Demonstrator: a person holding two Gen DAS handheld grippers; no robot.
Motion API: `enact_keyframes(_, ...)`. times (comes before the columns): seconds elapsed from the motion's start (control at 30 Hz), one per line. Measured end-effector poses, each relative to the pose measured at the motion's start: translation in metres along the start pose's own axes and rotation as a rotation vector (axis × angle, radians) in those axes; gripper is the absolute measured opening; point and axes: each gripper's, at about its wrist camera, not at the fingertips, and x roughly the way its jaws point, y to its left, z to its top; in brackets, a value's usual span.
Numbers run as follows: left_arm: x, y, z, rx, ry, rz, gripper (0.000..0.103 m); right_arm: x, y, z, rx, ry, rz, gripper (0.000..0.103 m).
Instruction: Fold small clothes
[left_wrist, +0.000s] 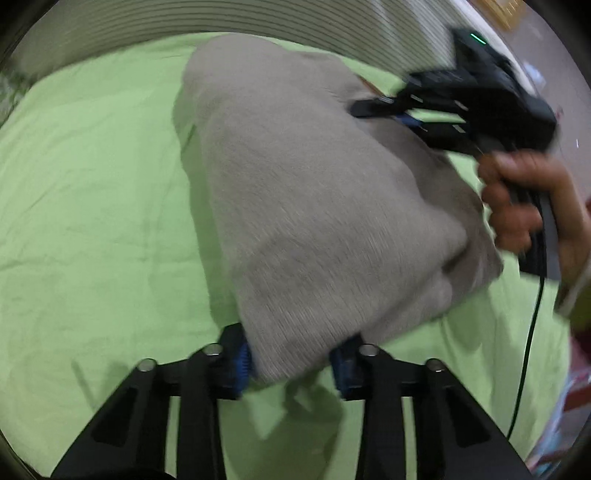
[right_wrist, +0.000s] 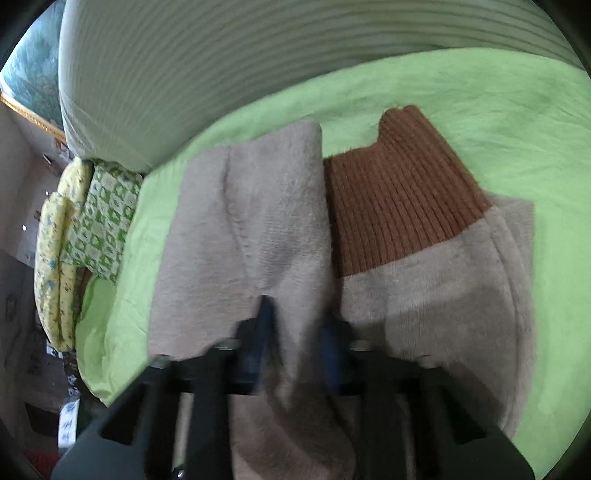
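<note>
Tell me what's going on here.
A person is folding a small beige garment with a brown ribbed band on a green sheet. The left tool grips one edge, and the right tool grips another. The cloth is lifted between them, mid-fold. Motion blur hides finer detail.

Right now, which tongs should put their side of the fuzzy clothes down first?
Probably the left tongs. Both tongs grip the beige garment, but the left sit low over the green sheet. The right tongs hold their part higher up, so they have farther to go.
</note>
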Motion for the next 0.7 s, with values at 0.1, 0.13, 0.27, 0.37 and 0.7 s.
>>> enact_keyframes(0.1,-0.005,0.0,0.005,-0.028,0.005,0.003,0.022,-0.033,0.009,0.001,0.016,-0.074,0.016,0.018)
enact_keyframes(0.13,-0.01,-0.001,0.005,-0.026,-0.004,0.0,0.021,-0.044,0.012,0.001,0.016,-0.098,0.02,0.018)
enact_keyframes(0.27,-0.027,-0.018,0.002,0.013,-0.039,-0.019,0.02,-0.106,0.026,-0.013,-0.009,-0.219,0.003,0.017)
enact_keyframes(0.37,-0.025,-0.023,-0.001,0.043,-0.032,-0.003,0.02,-0.114,0.014,-0.023,-0.01,-0.208,-0.072,0.016)
enact_keyframes(0.7,0.009,-0.04,0.005,0.075,0.02,0.041,0.019,-0.079,-0.033,-0.039,0.058,-0.175,-0.19,0.011)
